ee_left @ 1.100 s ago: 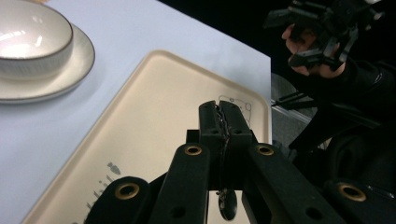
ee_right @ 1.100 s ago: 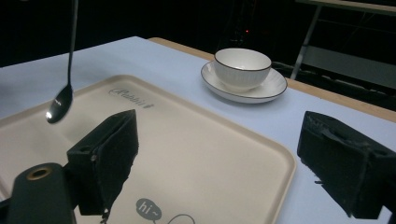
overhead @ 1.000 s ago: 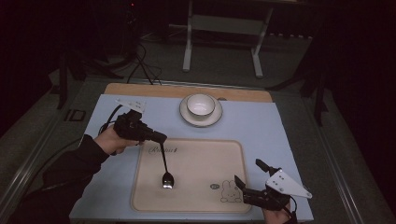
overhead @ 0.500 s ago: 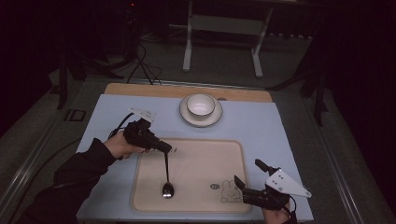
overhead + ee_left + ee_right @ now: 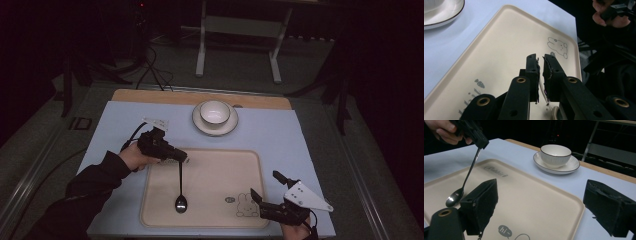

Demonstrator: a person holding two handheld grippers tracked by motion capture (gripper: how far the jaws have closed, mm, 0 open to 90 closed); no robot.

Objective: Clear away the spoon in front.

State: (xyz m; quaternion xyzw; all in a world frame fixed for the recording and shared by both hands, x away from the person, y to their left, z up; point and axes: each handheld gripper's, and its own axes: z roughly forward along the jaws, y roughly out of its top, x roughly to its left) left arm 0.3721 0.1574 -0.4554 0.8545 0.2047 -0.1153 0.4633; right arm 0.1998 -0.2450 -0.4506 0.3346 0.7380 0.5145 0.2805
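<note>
A metal spoon [image 5: 180, 187] hangs bowl-down over the left half of the cream tray [image 5: 220, 170]. My left gripper [image 5: 183, 157] is shut on the spoon's handle top, above the tray's far left rim. In the right gripper view the spoon [image 5: 466, 180] slants down from the left gripper [image 5: 480, 142], its bowl at or just above the tray [image 5: 529, 202]. In the left gripper view the jaws of my left gripper [image 5: 540, 58] stand almost together on the pale handle [image 5: 542, 87]. My right gripper [image 5: 266, 186] is open and holds nothing at the tray's near right corner, and the right gripper view [image 5: 542, 190] shows its jaws wide apart.
A white bowl [image 5: 215, 112] sits on a saucer [image 5: 215, 131] behind the tray on the blue mat [image 5: 125, 125]. A wooden strip [image 5: 150, 96] runs along the table's far edge. The tray carries a rabbit drawing [image 5: 247, 204] near its front right.
My left gripper has come nearer and slightly right with the spoon. The spoon's bowl has moved toward the tray's front. The right gripper has stayed put.
</note>
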